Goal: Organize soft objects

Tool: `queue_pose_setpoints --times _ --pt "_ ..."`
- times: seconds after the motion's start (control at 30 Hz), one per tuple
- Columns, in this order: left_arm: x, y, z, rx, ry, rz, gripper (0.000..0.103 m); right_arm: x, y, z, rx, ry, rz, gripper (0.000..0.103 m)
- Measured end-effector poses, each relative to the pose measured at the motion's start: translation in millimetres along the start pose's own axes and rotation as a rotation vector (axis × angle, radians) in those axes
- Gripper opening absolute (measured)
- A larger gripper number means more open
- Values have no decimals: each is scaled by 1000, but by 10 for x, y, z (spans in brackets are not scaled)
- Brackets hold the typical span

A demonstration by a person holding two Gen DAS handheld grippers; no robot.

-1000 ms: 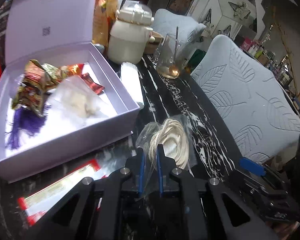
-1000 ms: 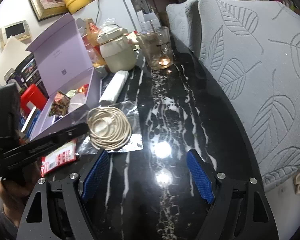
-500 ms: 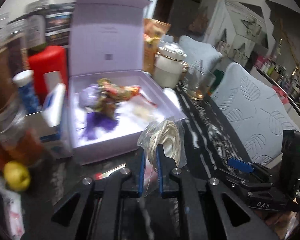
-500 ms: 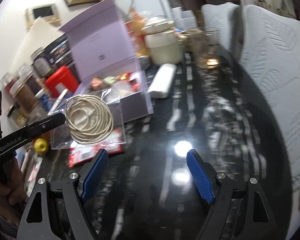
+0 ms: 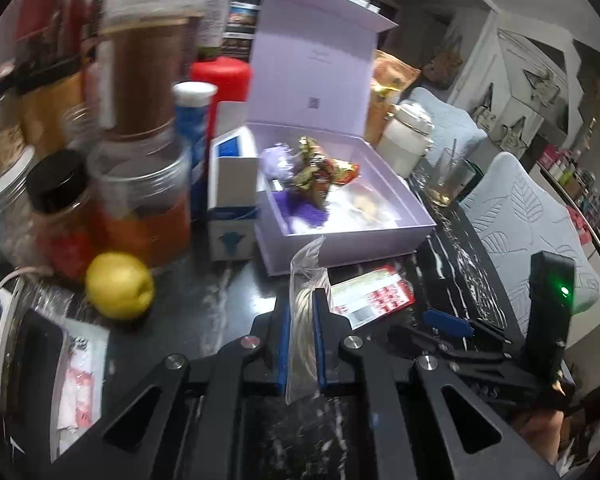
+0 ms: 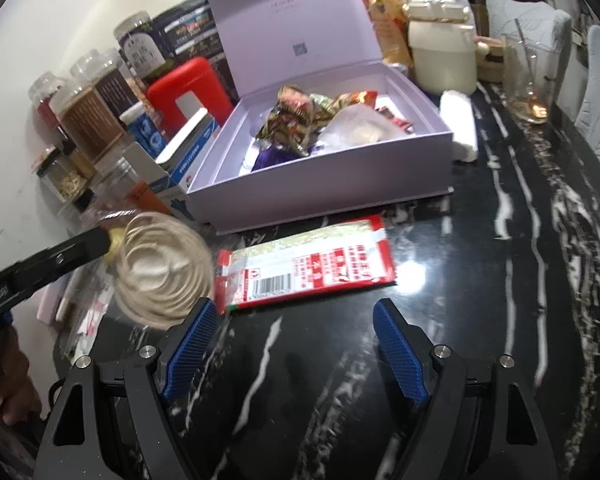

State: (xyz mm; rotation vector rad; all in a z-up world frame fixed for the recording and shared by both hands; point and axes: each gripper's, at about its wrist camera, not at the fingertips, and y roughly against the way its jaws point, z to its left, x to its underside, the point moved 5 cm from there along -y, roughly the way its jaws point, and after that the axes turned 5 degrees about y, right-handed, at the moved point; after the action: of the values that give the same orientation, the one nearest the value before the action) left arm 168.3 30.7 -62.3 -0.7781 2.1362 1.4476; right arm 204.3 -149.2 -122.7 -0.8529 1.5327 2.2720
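Cream cord in its clear bag (image 5: pixel 302 308), now lifted off the table, is hanging pinched in the left gripper (image 5: pixel 300 332) short of the lilac box (image 6: pixel 324 188), while the right gripper (image 6: pixel 292 344) is gaping wide and empty.

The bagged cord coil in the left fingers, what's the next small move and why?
Probably carry the bagged cord coil over the open lavender box and release it there. The left gripper has it clamped clear of the table, and the box already holds other soft packets.
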Motion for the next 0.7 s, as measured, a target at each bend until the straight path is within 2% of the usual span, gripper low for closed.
queue_pose_setpoints --times 0.3,0.43,0.53,0.7 --pt "-51 75 297 -9 63 -26 10 -154 -429 19 71 -28 78 82" --pt "-44 57 313 1 60 -24 10 -214 -520 90 133 -5 87 90" --pt "-48 41 338 0 56 -25 10 -257 -569 140 191 19 76 91" --pt "-53 46 417 -5 64 -33 10 -326 -677 124 277 -75 76 97"
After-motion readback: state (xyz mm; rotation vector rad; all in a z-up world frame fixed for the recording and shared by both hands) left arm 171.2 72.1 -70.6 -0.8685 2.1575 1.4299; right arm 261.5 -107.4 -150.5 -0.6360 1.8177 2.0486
